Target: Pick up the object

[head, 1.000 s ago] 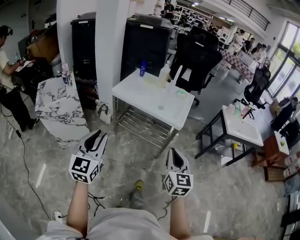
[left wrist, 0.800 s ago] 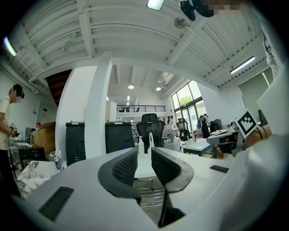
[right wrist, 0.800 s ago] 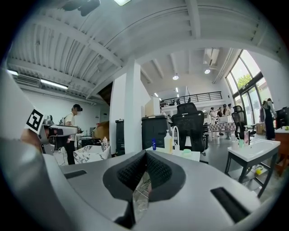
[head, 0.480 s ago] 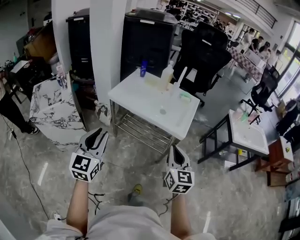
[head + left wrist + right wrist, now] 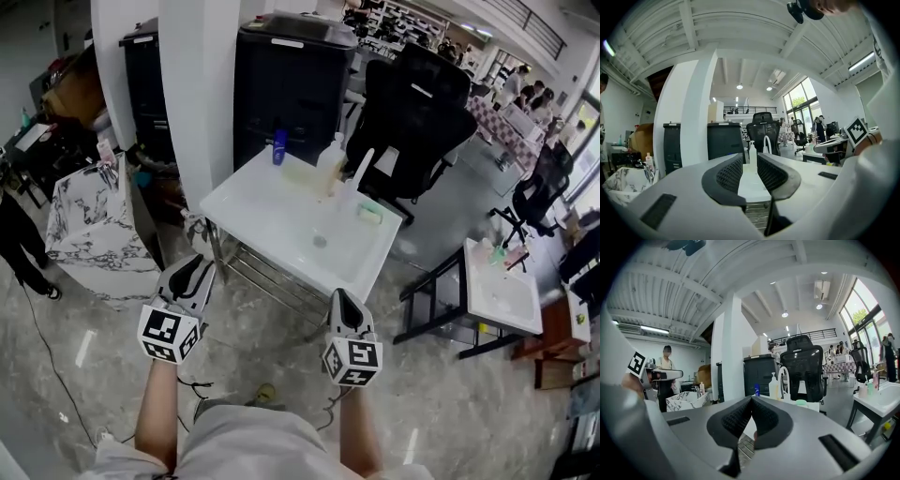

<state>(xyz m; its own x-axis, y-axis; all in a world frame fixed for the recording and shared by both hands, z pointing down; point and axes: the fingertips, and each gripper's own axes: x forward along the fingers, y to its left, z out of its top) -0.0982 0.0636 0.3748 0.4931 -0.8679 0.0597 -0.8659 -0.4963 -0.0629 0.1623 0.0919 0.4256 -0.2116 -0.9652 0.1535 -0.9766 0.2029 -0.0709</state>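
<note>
The jaws of the left gripper (image 5: pixel 192 272) are apart with nothing between them; the jaws of the right gripper (image 5: pixel 339 302) are pressed together and hold nothing. Both hang near the white table (image 5: pixel 272 211) without touching it; on its far side stand a blue bottle (image 5: pixel 279 147), a white pump bottle (image 5: pixel 330 159) and a small green thing (image 5: pixel 370 214); I cannot tell which one is the object.

White table (image 5: pixel 272 217); blue bottle (image 5: pixel 279 147); black chair (image 5: pixel 412 103); left gripper (image 5: pixel 749 161) tongs black.
</note>
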